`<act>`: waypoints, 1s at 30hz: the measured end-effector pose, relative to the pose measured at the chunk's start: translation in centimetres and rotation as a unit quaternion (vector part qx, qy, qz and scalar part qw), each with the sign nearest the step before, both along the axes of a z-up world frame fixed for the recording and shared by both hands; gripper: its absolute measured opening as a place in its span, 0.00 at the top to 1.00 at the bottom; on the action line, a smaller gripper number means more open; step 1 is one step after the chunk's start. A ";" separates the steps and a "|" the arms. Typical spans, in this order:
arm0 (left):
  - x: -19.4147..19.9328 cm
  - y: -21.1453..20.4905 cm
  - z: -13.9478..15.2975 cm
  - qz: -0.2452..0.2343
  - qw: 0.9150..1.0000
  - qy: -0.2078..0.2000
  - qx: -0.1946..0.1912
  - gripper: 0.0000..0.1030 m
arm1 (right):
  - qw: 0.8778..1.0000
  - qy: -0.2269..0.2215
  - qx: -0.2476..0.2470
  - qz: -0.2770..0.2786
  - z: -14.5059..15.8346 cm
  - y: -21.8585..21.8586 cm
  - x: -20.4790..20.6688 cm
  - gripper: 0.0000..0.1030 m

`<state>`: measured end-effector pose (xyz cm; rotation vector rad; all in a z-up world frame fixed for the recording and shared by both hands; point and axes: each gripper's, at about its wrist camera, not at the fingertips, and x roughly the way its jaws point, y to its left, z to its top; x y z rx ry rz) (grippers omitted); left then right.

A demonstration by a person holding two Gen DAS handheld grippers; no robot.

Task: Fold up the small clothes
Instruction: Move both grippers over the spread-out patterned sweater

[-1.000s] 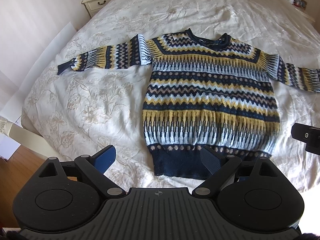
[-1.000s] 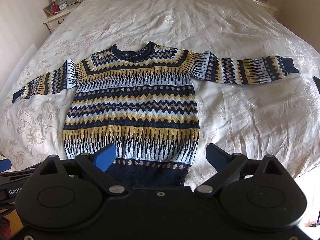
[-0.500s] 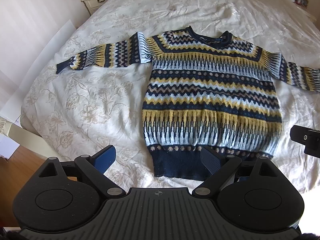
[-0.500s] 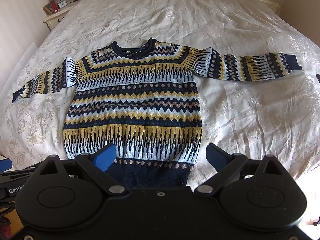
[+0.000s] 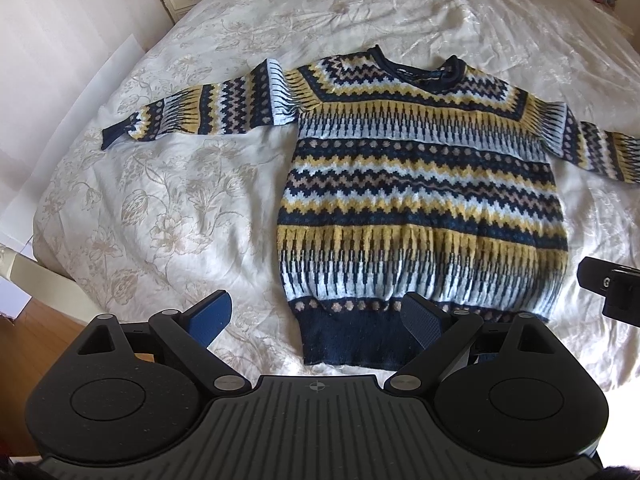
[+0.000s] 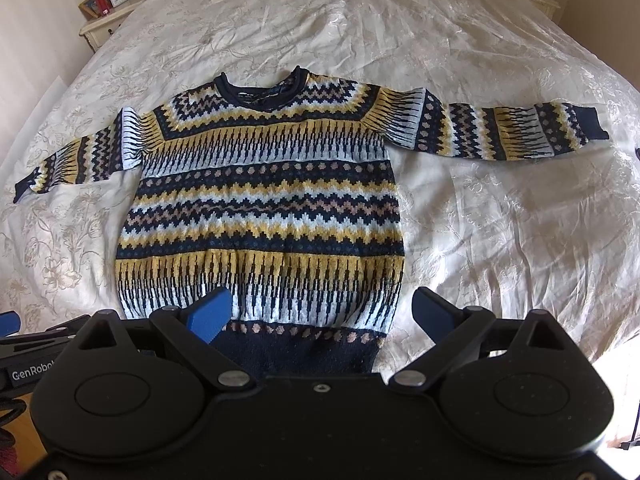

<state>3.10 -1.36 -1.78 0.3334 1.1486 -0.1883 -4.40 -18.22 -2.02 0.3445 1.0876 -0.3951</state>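
Left wrist: left tool point(image 5: 318, 318) spread over sweater point(image 5: 420, 200) hem; right tool point(image 6: 322, 314) spread, empty.

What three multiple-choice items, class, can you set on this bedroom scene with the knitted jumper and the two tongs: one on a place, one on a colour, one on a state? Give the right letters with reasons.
1. Where does the jumper lie?
A. on a chair
B. flat on the bed
C. on the floor

2. What colour is its hem band?
A. dark navy
B. red
C. green

3. How are the sleeves?
A. folded across the chest
B. rolled up
C. spread out to both sides

Answers:
1 B, the white floral bedspread shows all around it.
2 A, the band below the pattern is plain navy.
3 C, the left sleeve and the right sleeve both reach outward, nothing folded.
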 end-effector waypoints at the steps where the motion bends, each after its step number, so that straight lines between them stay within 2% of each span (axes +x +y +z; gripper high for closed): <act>1: 0.2 0.0 -0.1 0.000 1.000 0.001 0.000 0.10 | 1.000 0.002 0.001 -0.001 -0.1 -0.1 0.2 0.06; 16: 6.0 -2.4 -1.5 -0.016 0.999 0.030 0.009 0.10 | 0.999 0.038 0.015 -0.010 -1.7 -1.4 4.9 0.06; 30: 13.9 -4.0 -2.8 -0.040 0.998 0.045 0.008 0.10 | 0.999 0.034 0.026 -0.020 -2.4 -1.9 11.7 0.06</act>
